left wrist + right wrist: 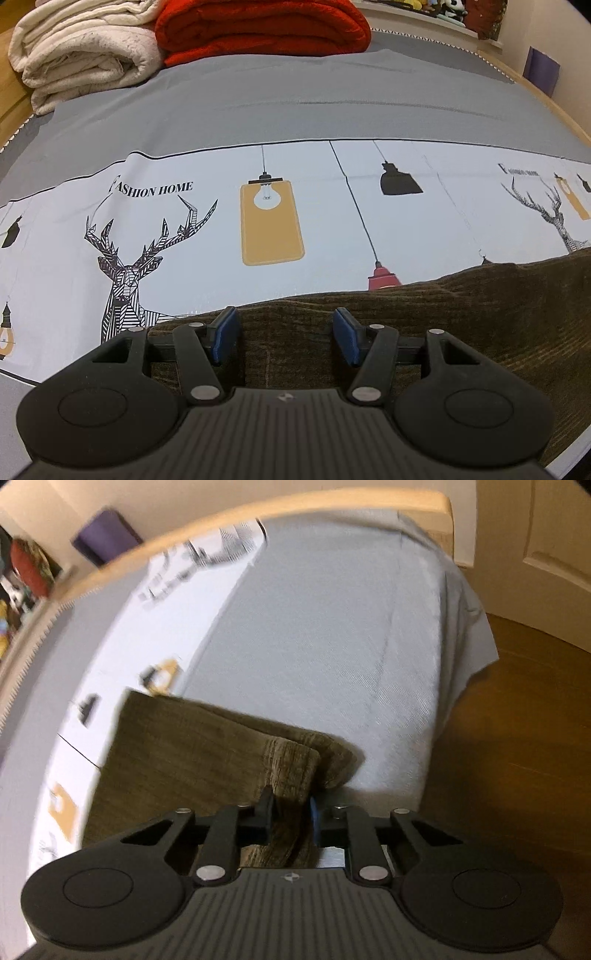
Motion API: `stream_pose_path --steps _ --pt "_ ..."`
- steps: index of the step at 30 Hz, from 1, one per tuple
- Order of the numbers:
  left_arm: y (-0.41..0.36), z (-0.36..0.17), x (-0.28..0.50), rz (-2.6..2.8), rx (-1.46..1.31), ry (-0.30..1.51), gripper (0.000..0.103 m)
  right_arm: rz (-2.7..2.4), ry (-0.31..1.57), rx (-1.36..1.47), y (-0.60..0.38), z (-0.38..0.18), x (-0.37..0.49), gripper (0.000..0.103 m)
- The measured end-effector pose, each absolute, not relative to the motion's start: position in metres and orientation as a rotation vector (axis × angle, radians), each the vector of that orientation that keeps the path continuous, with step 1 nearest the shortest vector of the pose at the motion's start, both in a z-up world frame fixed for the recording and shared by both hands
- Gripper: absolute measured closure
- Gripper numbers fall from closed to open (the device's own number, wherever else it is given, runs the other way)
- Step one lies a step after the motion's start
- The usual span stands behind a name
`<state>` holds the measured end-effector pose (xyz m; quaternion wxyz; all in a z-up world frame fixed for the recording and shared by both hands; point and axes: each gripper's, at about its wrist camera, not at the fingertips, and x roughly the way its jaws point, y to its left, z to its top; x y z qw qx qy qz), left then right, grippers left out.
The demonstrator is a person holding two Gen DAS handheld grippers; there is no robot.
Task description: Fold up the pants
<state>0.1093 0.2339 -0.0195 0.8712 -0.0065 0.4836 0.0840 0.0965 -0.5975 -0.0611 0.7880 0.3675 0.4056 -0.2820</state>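
Note:
Brown corduroy pants (pixel 424 325) lie flat on a printed bedsheet (pixel 184 229). In the left wrist view my left gripper (pixel 286 325) hovers over the near edge of the pants, jaws apart with only flat cloth under them. In the right wrist view the pants (pixel 177 753) stretch away to the upper left, and their leg ends (pixel 295 764) lie stacked near the bed's edge. My right gripper (pixel 291 812) is shut on the upper leg end, with a fold of corduroy pinched between its fingers.
A cream blanket (pixel 81 55) and a red blanket (pixel 258 29), both folded, sit at the far end of the bed. A wooden bed rail (pixel 258 509) curves around the far side. Wooden floor (pixel 517 738) lies right of the mattress.

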Motion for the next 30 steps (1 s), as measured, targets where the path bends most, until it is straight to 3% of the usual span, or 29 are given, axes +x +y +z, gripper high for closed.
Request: stream_pose_path --steps 4,8,11,14,17,21,25,27,30 --pt "0.231 -0.017 0.108 0.168 -0.009 1.005 0.041 -0.476 0.701 0.597 -0.541 0.001 0.096 0.086" --pt "0.230 -0.017 0.104 0.163 -0.003 1.005 0.041 -0.151 0.471 0.217 -0.409 0.075 0.081 0.086" --pt "0.233 -0.016 0.101 0.165 -0.007 1.005 0.041 0.131 0.361 -0.009 -0.303 0.098 0.053 0.086" --pt "0.237 -0.015 0.098 0.171 -0.012 1.007 0.041 0.410 0.423 -0.188 -0.211 0.083 0.031 0.085" --pt "0.244 -0.012 0.096 0.180 -0.033 1.003 0.041 0.709 0.716 -0.396 -0.136 0.030 0.016 0.074" --pt "0.252 -0.007 0.090 0.196 -0.071 0.998 0.035 0.882 0.919 -0.608 -0.094 -0.027 -0.018 0.077" --pt "0.255 -0.004 0.086 0.193 -0.075 0.992 0.034 0.881 0.901 -0.579 -0.097 -0.021 -0.018 0.071" --pt "0.254 -0.003 0.087 0.192 -0.064 0.991 0.034 0.840 0.866 -0.524 -0.109 -0.014 -0.002 0.060" --pt "0.252 -0.002 0.089 0.195 -0.060 0.994 0.034 0.740 0.834 -0.569 -0.114 -0.016 0.013 0.057"
